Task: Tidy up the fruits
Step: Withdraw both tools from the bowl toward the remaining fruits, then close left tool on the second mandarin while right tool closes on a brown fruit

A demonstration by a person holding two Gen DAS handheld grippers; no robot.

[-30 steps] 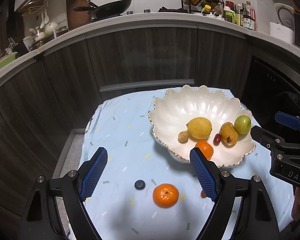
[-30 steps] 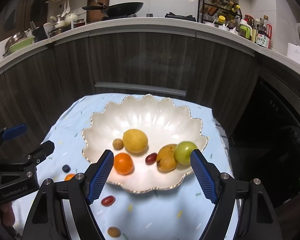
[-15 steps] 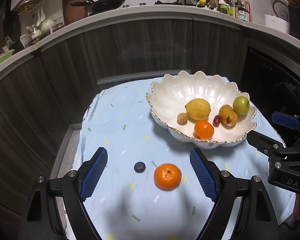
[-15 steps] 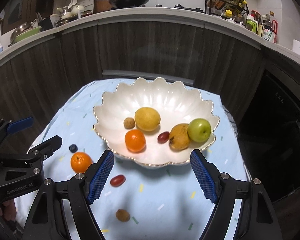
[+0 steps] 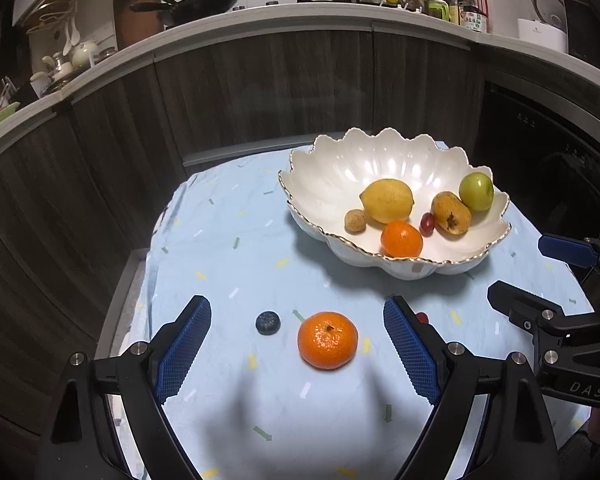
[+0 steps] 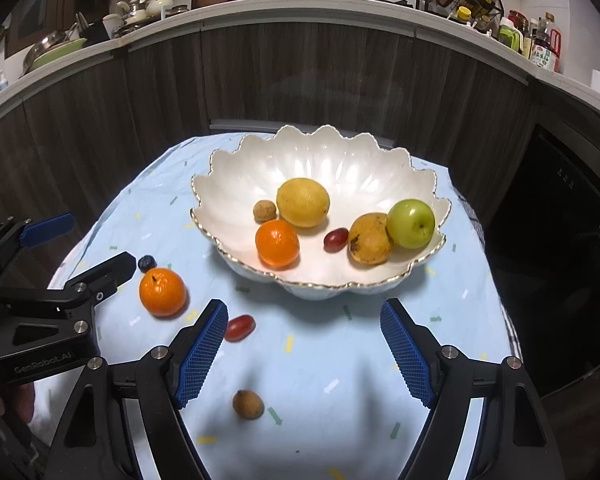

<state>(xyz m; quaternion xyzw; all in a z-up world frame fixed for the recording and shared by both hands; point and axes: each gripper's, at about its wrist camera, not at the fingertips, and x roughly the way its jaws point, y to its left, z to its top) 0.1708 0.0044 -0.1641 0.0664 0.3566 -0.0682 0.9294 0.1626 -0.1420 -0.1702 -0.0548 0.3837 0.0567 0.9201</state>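
The left gripper (image 5: 297, 348) holds its blue-padded fingers (image 5: 184, 346) wide apart with nothing between the pads. Just ahead of them, on the bench covered by a pale blue cloth with confetti marks (image 5: 236, 216), lie a loose orange mandarin (image 5: 327, 340) and, just to its left, a small dark blueberry (image 5: 267, 322). A small red grape (image 5: 421, 317) peeks out from behind the right finger.

The right gripper (image 6: 302, 354) also has its blue-padded fingers (image 6: 406, 354) spread wide and empty. Beside its left finger lies the red grape (image 6: 240, 327), and closer to the camera a small brown longan-like fruit (image 6: 247, 404) rests on the cloth. The mandarin (image 6: 163, 292) and blueberry (image 6: 147, 263) sit further left, near the tip of the left gripper.

Beyond both grippers stands a white scalloped ceramic bowl with a gold rim (image 6: 236, 184). Inside it are a yellow lemon (image 6: 303, 202), a second orange mandarin (image 6: 277, 243), a small brown round fruit (image 6: 265, 211), a dark red grape (image 6: 335, 239), a yellow-brown spotted fruit (image 6: 369, 239) and a green apple (image 6: 411, 223) touching it.

Behind the bench runs a dark wood cabinet front (image 6: 300, 76).
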